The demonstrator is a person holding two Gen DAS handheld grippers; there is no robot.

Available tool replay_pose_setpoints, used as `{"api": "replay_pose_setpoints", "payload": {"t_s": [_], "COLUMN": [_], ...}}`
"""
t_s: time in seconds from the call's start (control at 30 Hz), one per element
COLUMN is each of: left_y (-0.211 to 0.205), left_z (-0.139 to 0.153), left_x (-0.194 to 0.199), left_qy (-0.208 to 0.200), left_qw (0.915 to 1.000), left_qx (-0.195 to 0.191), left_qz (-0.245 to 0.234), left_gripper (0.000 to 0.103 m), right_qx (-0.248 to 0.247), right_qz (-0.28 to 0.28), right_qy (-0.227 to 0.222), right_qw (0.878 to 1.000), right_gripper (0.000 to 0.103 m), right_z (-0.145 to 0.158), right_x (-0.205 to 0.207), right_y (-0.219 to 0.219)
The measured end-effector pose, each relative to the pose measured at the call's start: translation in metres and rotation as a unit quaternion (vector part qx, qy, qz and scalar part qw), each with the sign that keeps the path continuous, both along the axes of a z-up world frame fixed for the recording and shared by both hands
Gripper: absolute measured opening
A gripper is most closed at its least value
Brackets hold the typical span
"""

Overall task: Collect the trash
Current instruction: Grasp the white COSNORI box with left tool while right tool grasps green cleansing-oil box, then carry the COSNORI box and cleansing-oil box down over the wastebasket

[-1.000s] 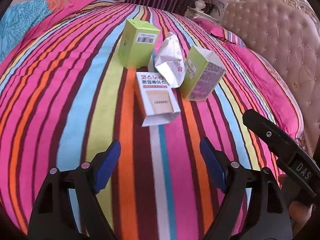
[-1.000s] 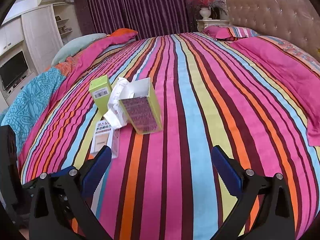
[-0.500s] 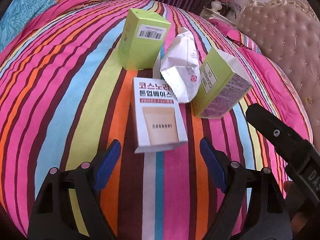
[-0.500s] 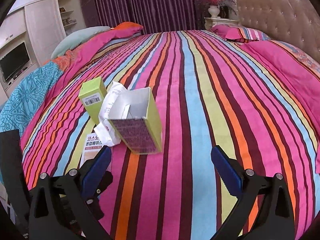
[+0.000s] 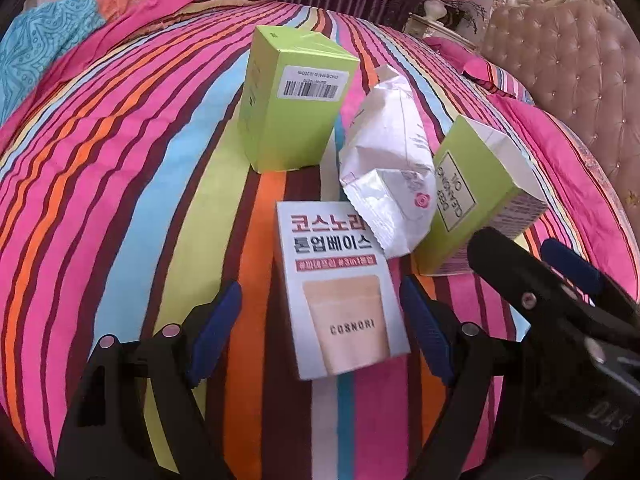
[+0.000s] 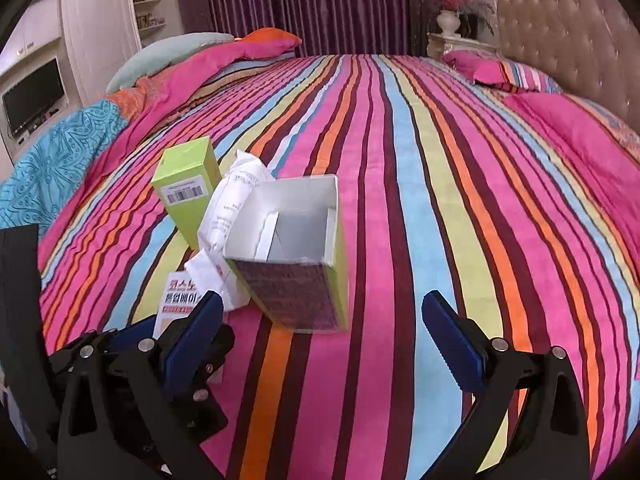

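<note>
Four pieces of trash lie together on the striped bedspread (image 6: 420, 200). A closed green box (image 5: 296, 100) with a barcode stands at the back. Beside it a crumpled white wrapper (image 5: 392, 172) leans on an open green box (image 5: 476, 196) lying on its side. A flat white Cosnori box (image 5: 340, 292) lies nearest, its near end between the fingers of my open left gripper (image 5: 320, 332), with no pad touching it. My right gripper (image 6: 324, 332) is open and empty, just short of the open green box (image 6: 296, 264). The right gripper's fingers (image 5: 500, 252) show at the right of the left wrist view.
A tufted headboard (image 6: 560, 40) and pink pillows (image 6: 500, 68) are at the far right. More pillows and a blue patterned cover (image 6: 60, 160) lie at the left. A nightstand with a vase (image 6: 448, 24), purple curtains, a wardrobe and a TV (image 6: 32, 96) stand beyond the bed.
Both grippers have moved forward toward the trash. The white box now reaches between the left fingers, and the open green box sits closer to the right jaws. Neither gripper's opening changed.
</note>
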State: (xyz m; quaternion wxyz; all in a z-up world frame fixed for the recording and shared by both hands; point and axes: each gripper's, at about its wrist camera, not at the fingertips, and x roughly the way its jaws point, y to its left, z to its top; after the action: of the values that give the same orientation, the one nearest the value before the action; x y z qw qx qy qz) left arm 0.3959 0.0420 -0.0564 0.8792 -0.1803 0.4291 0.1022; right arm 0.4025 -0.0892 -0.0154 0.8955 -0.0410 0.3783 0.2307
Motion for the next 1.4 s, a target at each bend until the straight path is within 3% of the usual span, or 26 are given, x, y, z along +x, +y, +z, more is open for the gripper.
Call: {"api": "replay_pose_setpoints", "payload": {"t_s": [0.4, 0.6, 0.67, 0.73, 0.83, 0.9, 1.03, 1.4], "left_y": [0.001, 0.005, 0.01, 0.018, 0.028, 0.03, 0.033, 0.051], "left_z": [-0.005, -0.004, -0.004, -0.003, -0.003, -0.003, -0.002, 0.005], "left_x": [0.018, 0.021, 0.019, 0.017, 0.013, 0.011, 0.004, -0.039], "left_qy": [-0.003, -0.007, -0.011, -0.015, -0.022, -0.024, -0.028, -0.022], "left_qw": [0.9982, 0.998, 0.9982, 0.9983, 0.9991, 0.9989, 0.9989, 0.9995], "left_qx": [0.059, 0.063, 0.058, 0.056, 0.037, 0.038, 0.035, 0.024], "left_qz": [-0.002, -0.009, -0.004, 0.006, -0.003, -0.014, -0.018, 0.002], "left_gripper": [0.079, 0.079, 0.072, 0.052, 0.049, 0.048, 0.048, 0.048], "right_qx": [-0.025, -0.023, -0.021, -0.02, -0.013, 0.001, -0.013, 0.016], "right_qz": [-0.027, -0.039, -0.041, -0.038, -0.029, -0.018, -0.012, -0.043], "right_qy": [0.005, 0.011, 0.014, 0.016, 0.024, 0.033, 0.026, 0.044], "right_qw": [0.999, 0.999, 0.999, 0.999, 0.999, 0.999, 0.999, 0.998], "right_gripper": [0.095, 0.095, 0.094, 0.093, 0.07, 0.047, 0.047, 0.047], "right_z": [-0.017, -0.022, -0.023, -0.024, -0.026, -0.026, -0.022, -0.009], "right_x": [0.024, 0.031, 0.032, 0.033, 0.033, 0.031, 0.02, -0.009], "right_y": [0.009, 0.011, 0.012, 0.014, 0.016, 0.019, 0.024, -0.013]}}
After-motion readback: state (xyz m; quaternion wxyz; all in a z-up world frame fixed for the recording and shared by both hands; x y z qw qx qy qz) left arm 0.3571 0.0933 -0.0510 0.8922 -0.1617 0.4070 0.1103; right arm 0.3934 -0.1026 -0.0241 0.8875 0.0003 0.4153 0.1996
